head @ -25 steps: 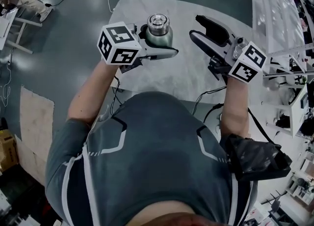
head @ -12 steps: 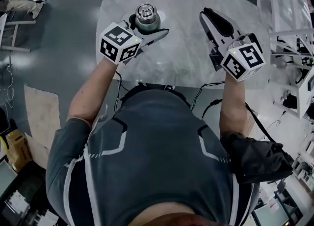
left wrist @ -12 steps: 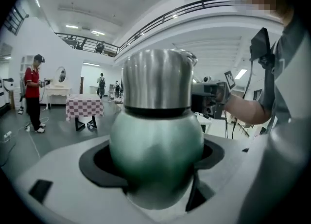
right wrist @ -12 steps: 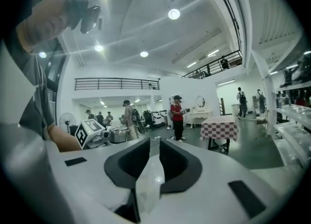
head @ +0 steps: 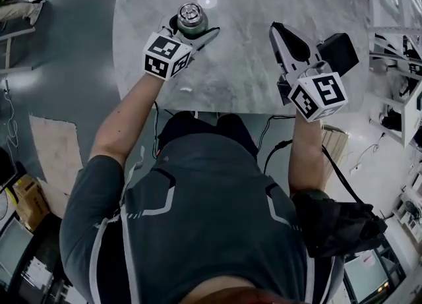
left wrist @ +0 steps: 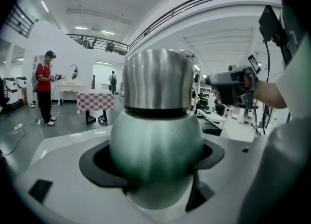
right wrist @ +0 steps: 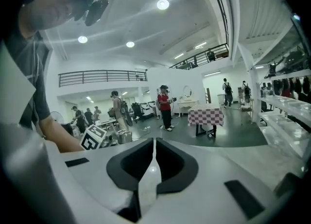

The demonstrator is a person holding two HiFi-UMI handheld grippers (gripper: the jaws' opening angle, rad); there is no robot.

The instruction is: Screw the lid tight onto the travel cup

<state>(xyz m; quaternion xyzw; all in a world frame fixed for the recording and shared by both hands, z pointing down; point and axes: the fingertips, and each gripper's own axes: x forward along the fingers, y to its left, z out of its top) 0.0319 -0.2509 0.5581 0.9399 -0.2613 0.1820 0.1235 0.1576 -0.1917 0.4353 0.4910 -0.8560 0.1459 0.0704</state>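
At the right of the head view, the right gripper (head: pixel 277 32) hangs over the marble table (head: pixel 244 72), its jaws pressed together with nothing between them. Farther up, at the upper left, the left gripper (head: pixel 198 31) is clamped around the round green body of the travel cup (head: pixel 192 24). The cup is upright, with its steel lid (head: pixel 191 12) on top.

A: Where's the travel cup (head: pixel 192 22)?
B: Far-left part of the table (head: pixel 244 75), lid (head: pixel 190 11) on top. Resting or lifted, can't tell.
A: Left gripper (head: pixel 196 30)?
B: Jaws either side of the cup, touching it.
A: Right gripper (head: pixel 276 31)?
B: Over the table's right side, well apart from the cup, jaws closing, nothing between. Box (head: pixel 338 51) just right of it, by the right edge.
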